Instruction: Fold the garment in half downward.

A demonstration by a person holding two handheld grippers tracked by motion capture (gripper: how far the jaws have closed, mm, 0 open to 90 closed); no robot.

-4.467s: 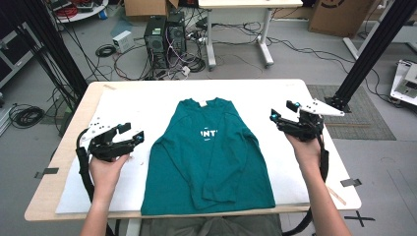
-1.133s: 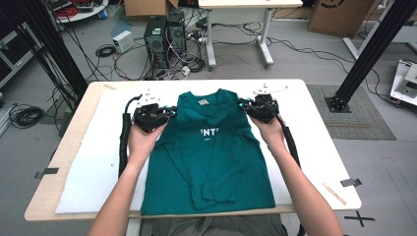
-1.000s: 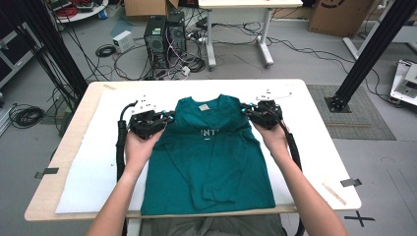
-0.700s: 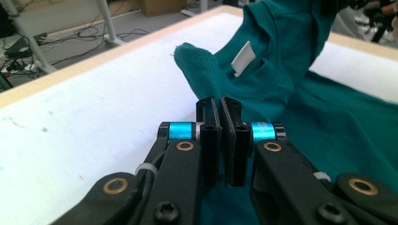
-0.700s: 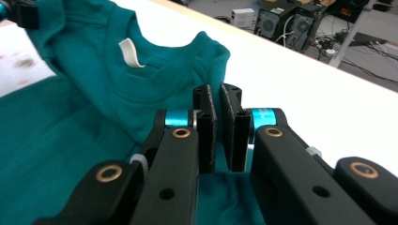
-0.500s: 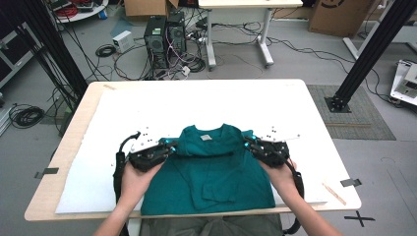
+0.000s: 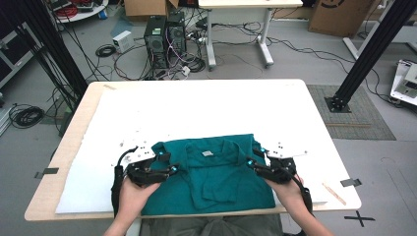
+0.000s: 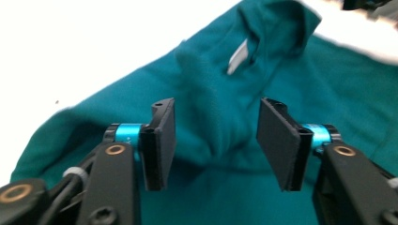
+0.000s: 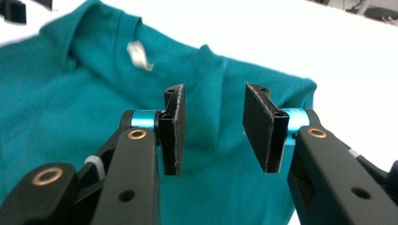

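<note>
A grey floor [image 7: 295, 54] strewn with cables surrounds the wooden table [image 7: 88, 105]. Two computer towers [image 7: 164, 32] stand beyond it, beside a white desk [image 7: 236, 5]. Black frame posts [image 7: 366, 54] rise at either side.

Both grippers [image 8: 213, 140] [image 9: 213, 131] had black jaws with flat dark pads, blue cylinders behind them, brass-coloured screws, black cables and grey three-cornered top plates.

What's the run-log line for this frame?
stage: shirt folded top-down | left gripper: open, over fold | right gripper: open, over fold | white mat
</note>
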